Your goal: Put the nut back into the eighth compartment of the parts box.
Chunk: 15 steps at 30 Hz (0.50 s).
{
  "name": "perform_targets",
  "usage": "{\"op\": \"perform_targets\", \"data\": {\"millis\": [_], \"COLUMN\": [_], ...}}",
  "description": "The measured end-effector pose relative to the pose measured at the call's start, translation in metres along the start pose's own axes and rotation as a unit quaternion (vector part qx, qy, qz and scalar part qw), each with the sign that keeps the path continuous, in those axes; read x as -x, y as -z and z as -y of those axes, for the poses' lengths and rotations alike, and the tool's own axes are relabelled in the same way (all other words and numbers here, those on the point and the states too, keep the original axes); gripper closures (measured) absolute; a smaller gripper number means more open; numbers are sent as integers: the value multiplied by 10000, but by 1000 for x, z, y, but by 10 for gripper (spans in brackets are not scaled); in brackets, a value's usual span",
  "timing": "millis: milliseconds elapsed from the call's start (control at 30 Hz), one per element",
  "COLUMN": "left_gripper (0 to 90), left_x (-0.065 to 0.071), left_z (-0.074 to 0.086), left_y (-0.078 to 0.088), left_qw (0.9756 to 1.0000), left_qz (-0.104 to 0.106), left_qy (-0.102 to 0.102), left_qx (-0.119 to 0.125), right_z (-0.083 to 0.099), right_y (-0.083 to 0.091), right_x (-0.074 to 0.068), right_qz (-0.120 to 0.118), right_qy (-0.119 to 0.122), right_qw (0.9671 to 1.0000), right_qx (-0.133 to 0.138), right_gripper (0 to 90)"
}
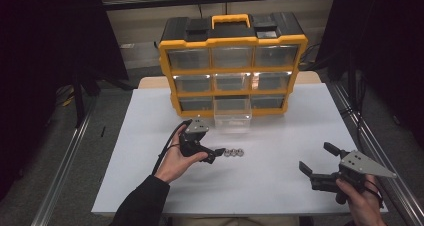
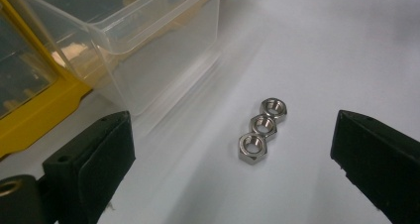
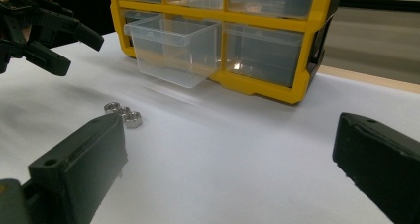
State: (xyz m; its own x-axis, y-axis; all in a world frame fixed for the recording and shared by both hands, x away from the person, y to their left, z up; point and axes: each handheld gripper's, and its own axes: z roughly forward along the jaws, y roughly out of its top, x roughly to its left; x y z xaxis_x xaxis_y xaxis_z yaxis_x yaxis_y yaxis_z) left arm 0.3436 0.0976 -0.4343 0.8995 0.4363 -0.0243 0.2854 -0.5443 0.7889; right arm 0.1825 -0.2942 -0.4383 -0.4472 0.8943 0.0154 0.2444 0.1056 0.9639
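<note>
Left gripper (image 2: 233, 149), jaws wide, was poised over three touching nuts (image 2: 260, 130) at frame centre; the nearest was best pinched alone. Right gripper (image 1: 320, 162) was held open.

Three nuts (image 1: 233, 152) in a touching row on the tabletop (image 1: 280, 151), before the pulled-out drawer (image 1: 232, 117) of the cabinet (image 1: 232, 61) behind.

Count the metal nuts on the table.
3. The nuts lie touching in a short row on the white table, just ahead of the open left gripper, near the pulled-out clear drawer.
</note>
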Motion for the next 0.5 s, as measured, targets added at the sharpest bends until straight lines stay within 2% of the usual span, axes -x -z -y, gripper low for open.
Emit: {"op": "perform_targets", "data": {"millis": [33, 133, 200, 233, 267, 300, 400, 500], "left_gripper": [43, 45, 45, 45, 45, 46, 46, 56], "left_x": [0, -2, -2, -1, -1, -2, -3, -1], "left_z": [-1, -3, -6, -7, -8, -9, -12, -15], "left_y": [-1, -3, -5, -7, -8, -9, -12, -16], "left_qw": [10000, 9997, 9990, 9990, 9984, 9976, 9961, 9947], "left_qz": [-18, 64, 28, 9, -7, 73, 196, 208], "left_qy": [-36, 55, -13, -34, -66, -74, -113, -109], "left_qx": [-78, -243, -437, -441, -567, -680, -848, -1000], "right_z": [0, 0, 0, 0, 0, 0, 0, 0], "right_y": [0, 0, 0, 0, 0, 0, 0, 0], "right_x": [0, 0, 0, 0, 0, 0, 0, 0], "right_qz": [-6, -10, -13, -22, -21, -11, -12, -11], "right_qy": [6, 2, 4, 10, 7, 2, 7, 7], "right_qw": [10000, 10000, 10000, 10000, 10000, 10000, 10000, 10000], "right_qx": [4, 2, 11, 14, 0, -1, -1, -6], "right_gripper": [0, 0, 1, 1, 1, 1, 1, 0]}}
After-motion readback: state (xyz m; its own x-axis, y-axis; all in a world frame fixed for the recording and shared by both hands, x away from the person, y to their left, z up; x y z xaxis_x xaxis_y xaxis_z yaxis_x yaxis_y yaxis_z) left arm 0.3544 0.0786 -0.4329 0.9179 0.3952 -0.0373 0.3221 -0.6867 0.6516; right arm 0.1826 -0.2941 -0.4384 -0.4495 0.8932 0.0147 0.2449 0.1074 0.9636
